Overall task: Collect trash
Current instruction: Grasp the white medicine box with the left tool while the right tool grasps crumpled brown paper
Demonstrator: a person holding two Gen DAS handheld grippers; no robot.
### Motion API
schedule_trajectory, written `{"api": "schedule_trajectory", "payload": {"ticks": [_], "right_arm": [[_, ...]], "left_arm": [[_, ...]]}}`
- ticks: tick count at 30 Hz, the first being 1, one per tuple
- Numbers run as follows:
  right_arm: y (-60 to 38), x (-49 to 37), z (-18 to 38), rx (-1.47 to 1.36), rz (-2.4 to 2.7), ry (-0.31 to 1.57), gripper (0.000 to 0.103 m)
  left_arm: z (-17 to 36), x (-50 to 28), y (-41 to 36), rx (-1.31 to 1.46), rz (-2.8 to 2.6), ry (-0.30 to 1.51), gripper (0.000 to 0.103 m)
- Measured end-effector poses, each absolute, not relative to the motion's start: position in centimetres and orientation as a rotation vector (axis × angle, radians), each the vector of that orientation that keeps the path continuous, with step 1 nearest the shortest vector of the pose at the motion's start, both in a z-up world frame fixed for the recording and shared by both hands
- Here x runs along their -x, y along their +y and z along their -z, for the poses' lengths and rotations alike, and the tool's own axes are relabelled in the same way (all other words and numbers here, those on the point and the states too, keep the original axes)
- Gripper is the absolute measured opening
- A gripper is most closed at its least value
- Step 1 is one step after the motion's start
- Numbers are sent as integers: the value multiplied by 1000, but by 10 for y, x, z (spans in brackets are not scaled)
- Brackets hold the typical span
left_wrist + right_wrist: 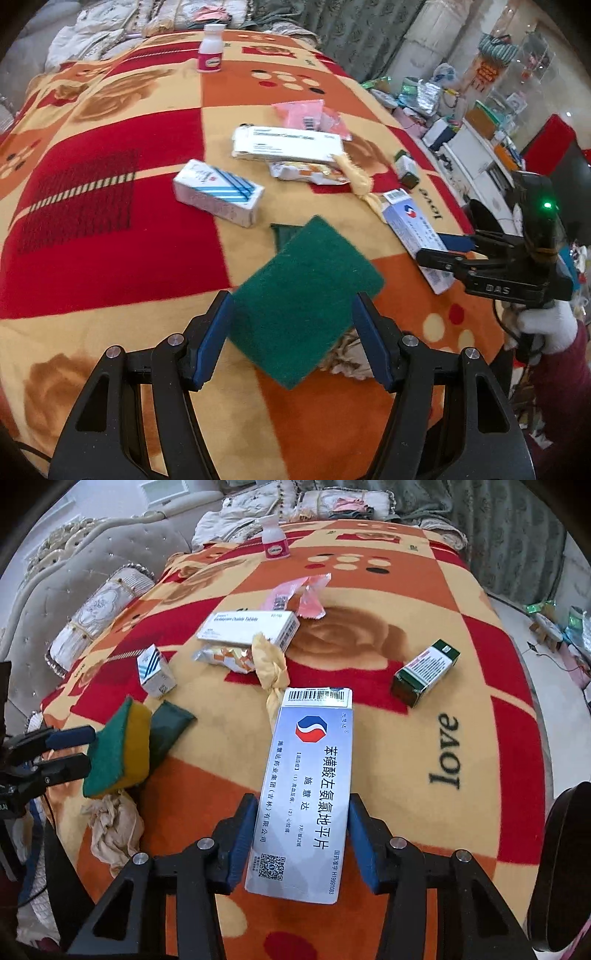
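Observation:
My left gripper is shut on a green and yellow scouring sponge and holds it above the blanket; it also shows in the right wrist view. My right gripper is shut on a long blue-white medicine box, seen from the side in the left wrist view. Loose trash lies beyond: a white striped box, a long white box, a crumpled wrapper, pink wrappers, a yellow twisted wrapper, a green box.
A patterned blanket covers the surface. A white and pink bottle stands at the far end. A crumpled tissue lies under the sponge. Cushions sit on the left, cluttered shelves on the right.

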State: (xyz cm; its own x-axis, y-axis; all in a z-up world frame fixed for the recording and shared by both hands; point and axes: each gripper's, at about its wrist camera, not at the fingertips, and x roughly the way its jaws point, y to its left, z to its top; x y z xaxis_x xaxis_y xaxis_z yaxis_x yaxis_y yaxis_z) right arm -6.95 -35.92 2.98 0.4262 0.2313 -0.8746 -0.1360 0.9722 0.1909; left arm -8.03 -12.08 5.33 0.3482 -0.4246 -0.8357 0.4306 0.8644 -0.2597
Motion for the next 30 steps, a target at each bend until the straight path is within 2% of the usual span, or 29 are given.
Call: {"api": "schedule_trajectory", "payload": {"ticks": [12,26,28,30], "right_arm": [[-291,98,-63,-90,-508,1044,52],[-244,109,-36,-46,-620,1105,52],[-242,105,-29,-46,-617,1096,49],[-239,106,-24,-13,-602,1102,35]], "left_arm": [[-60,74,-91,80,472,1055,65],[-61,64,-89,123,465,1046,65],[-62,61,-92,126,450,1045,65],[-62,54,-94,125,399,1047,65]]}}
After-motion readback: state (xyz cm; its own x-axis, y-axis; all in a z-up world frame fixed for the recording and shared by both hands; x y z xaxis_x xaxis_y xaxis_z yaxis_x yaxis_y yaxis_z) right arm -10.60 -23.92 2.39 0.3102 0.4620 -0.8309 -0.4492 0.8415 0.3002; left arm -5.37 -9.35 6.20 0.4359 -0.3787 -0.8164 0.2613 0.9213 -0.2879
